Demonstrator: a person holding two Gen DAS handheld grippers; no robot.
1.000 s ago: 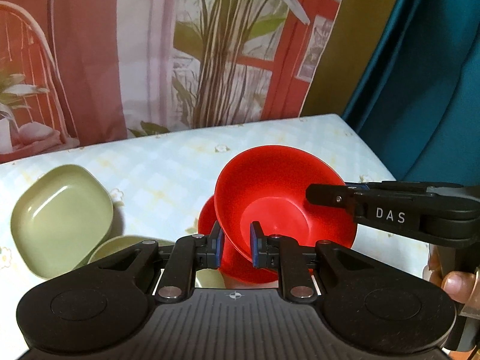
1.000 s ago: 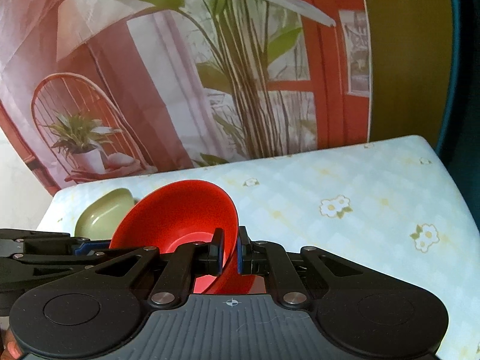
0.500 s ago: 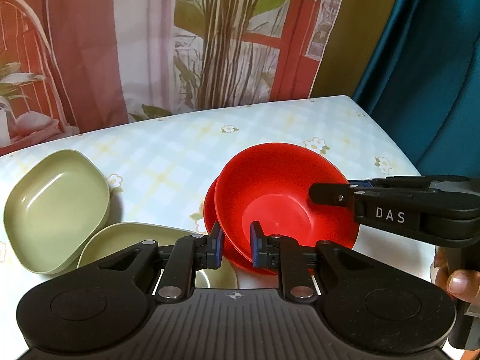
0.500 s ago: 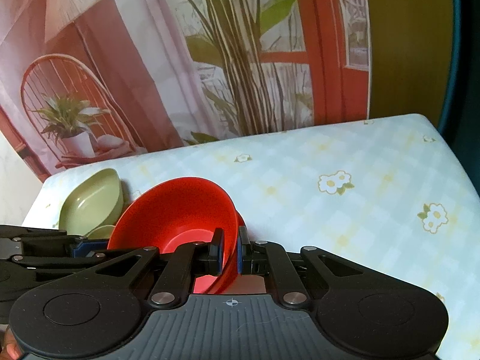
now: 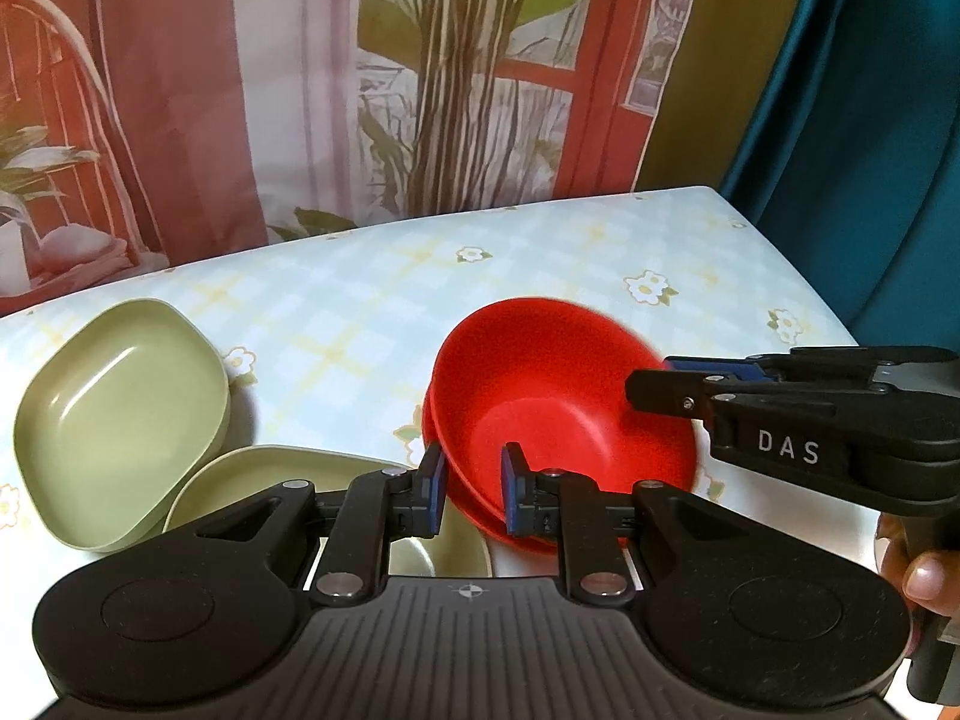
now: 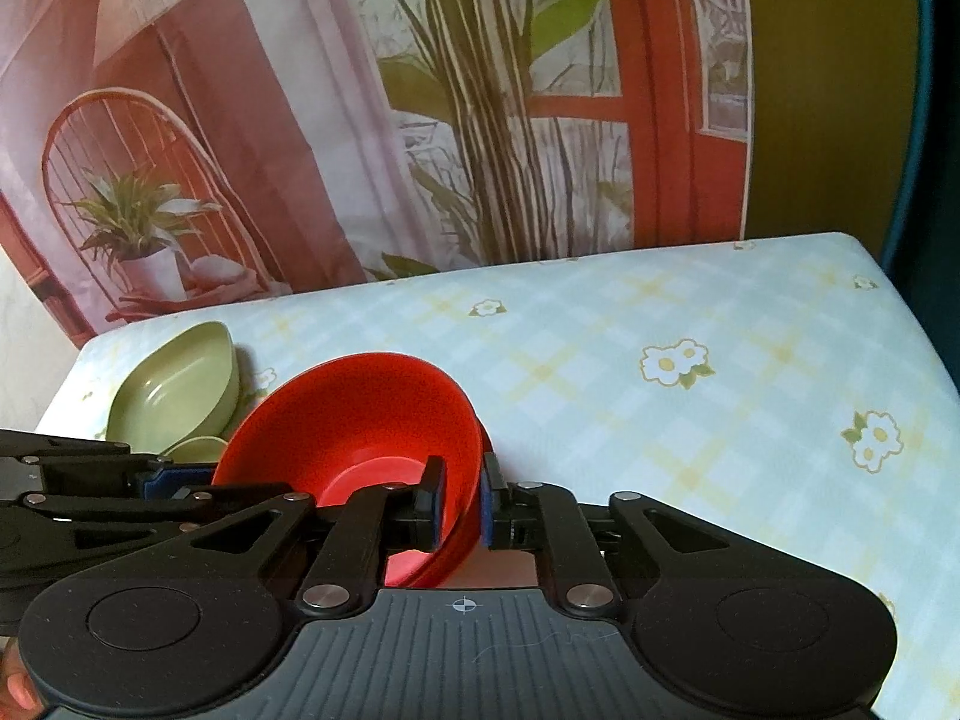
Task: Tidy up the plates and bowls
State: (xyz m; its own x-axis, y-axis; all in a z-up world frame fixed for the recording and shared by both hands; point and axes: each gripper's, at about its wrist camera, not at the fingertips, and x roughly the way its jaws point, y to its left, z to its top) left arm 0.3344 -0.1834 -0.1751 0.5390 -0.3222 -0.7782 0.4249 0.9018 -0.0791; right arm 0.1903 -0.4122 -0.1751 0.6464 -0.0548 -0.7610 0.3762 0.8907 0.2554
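A red bowl (image 5: 558,396) sits nested in a second red bowl (image 5: 480,525) on the table. My right gripper (image 6: 462,507) is shut on the upper red bowl's (image 6: 360,414) right rim; it shows from the side in the left wrist view (image 5: 654,387). My left gripper (image 5: 474,489) is open, its fingers either side of the red bowls' near-left rim, not pinching. A green bowl (image 5: 120,408) stands at the left. A green plate (image 5: 252,480) lies beside it, partly hidden by my left gripper.
The table (image 6: 690,432) has a pale checked cloth with flowers. A printed curtain (image 6: 360,120) hangs behind its far edge. A dark teal curtain (image 5: 870,120) hangs past the right edge.
The upper red bowl has come down from a tilted, raised pose and now sits level in the lower red bowl. Both grippers moved down and back with it.
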